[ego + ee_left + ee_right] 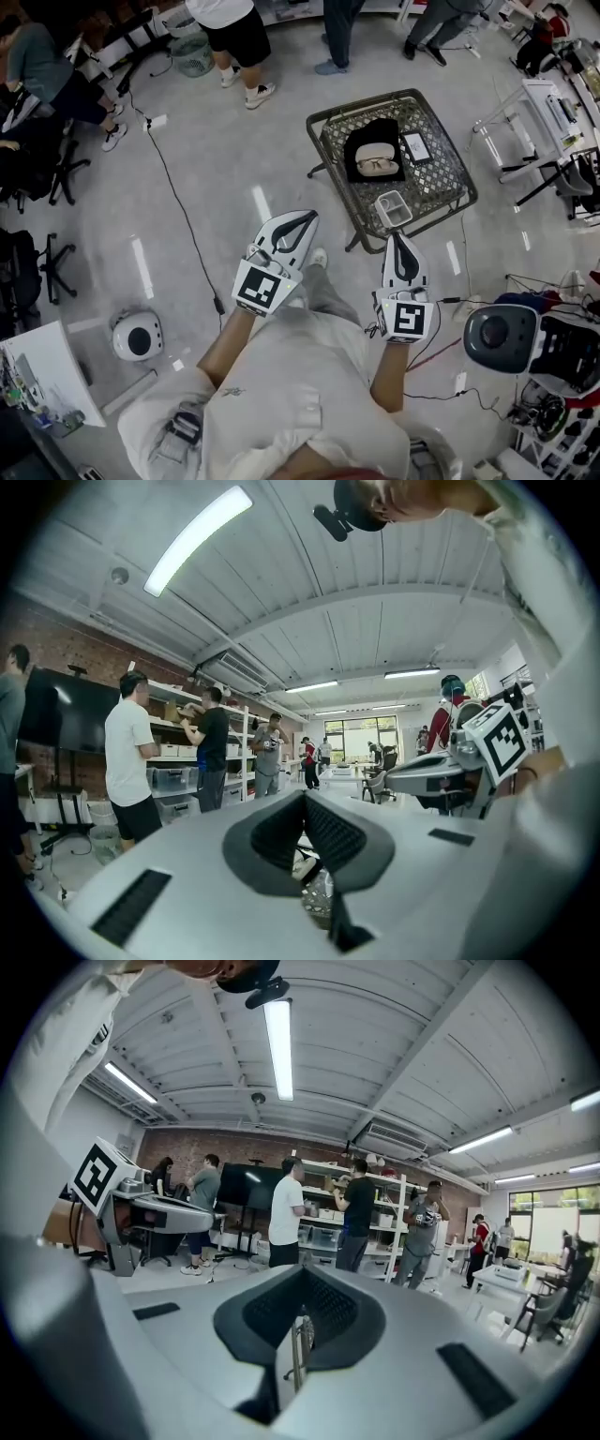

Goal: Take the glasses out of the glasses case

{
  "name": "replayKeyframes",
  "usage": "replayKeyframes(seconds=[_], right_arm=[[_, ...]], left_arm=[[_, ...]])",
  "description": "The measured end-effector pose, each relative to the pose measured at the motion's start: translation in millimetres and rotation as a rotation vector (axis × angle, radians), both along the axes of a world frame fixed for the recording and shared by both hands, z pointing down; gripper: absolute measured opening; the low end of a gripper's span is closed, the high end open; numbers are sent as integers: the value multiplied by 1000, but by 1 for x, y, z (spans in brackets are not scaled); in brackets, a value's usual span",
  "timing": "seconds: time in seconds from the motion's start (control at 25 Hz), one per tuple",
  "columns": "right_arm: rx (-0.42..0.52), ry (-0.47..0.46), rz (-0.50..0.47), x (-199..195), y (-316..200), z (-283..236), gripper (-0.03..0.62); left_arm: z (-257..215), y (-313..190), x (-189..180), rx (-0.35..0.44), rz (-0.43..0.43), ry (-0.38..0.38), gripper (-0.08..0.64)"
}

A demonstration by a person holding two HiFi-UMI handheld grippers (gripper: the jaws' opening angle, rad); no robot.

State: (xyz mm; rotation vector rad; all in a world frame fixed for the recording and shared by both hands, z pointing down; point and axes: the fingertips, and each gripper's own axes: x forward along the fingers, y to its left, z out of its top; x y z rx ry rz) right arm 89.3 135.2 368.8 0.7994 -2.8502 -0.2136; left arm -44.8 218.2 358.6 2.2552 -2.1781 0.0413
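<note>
glasses (377,165) in open case (373,139) ahead, lying crosswise; my r gripper (399,238) nearer than l gripper (307,219), both clenched empty.

Glasses (378,165): too small to tell whether the arms are folded or open. They lie in the glasses case (374,150).
Flat card (416,147), at the case's 3 o'clock: print too small to read.
Bystanders (239,37), at 12 o'clock in the head view: cut off by the top edge — only shorts, legs and shoes show.
Worktop (317,904), left gripper view: only a sliver of mesh shows in the slit between the jaws.
Right gripper view: the jaws hide whatever lies below them.
</note>
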Motion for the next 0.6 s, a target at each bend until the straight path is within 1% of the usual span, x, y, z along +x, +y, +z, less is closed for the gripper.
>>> replayKeyframes(seconds=[0.28, 0.6], right_arm=[[-16, -26, -62, -33, -60, -6, 6], [-41, -66, -84, -57, -124, -7, 6]], left_arm=[[-7, -54, -17, -22, -34, -10, 14], [-14, -111, -44, -29, -65, -24, 14]])
